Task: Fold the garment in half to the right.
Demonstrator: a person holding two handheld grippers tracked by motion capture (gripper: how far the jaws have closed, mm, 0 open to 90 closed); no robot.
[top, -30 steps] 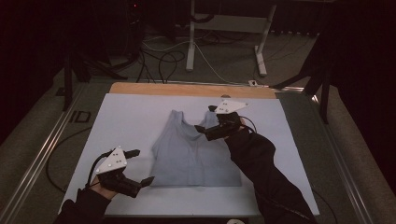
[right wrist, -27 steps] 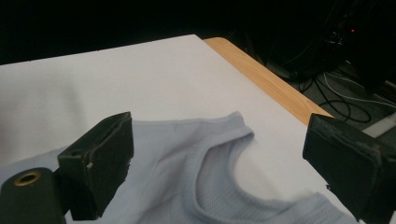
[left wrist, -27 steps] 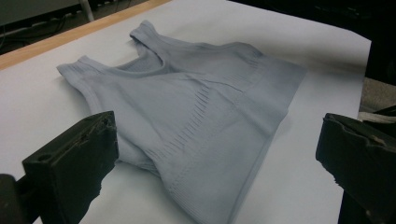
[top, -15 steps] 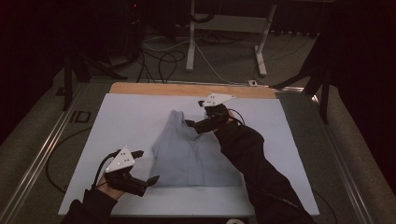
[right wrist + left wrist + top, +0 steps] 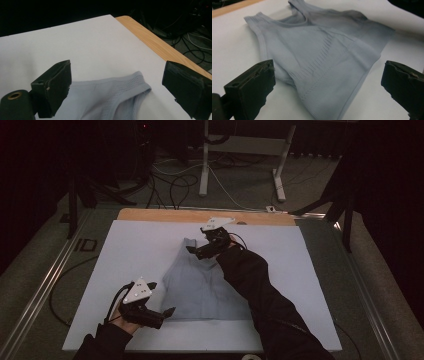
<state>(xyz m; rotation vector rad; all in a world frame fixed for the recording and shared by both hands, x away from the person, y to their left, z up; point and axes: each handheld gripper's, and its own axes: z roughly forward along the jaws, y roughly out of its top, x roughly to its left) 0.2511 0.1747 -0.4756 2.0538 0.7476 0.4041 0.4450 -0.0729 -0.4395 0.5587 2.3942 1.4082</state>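
**Tank top flat between two open tools**

The pale blue tank top point(image 5: 202, 282) lies flat on the white worktop point(image 5: 140, 250), between the two tools. Its hem corner sits just ahead of the left tool point(image 5: 161, 299), whose jaws stand wide apart around nothing. A shoulder strap point(image 5: 130, 82) lies just below the right tool point(image 5: 196, 251), also spread open and empty, near the worktop's wooden far edge point(image 5: 165, 215).
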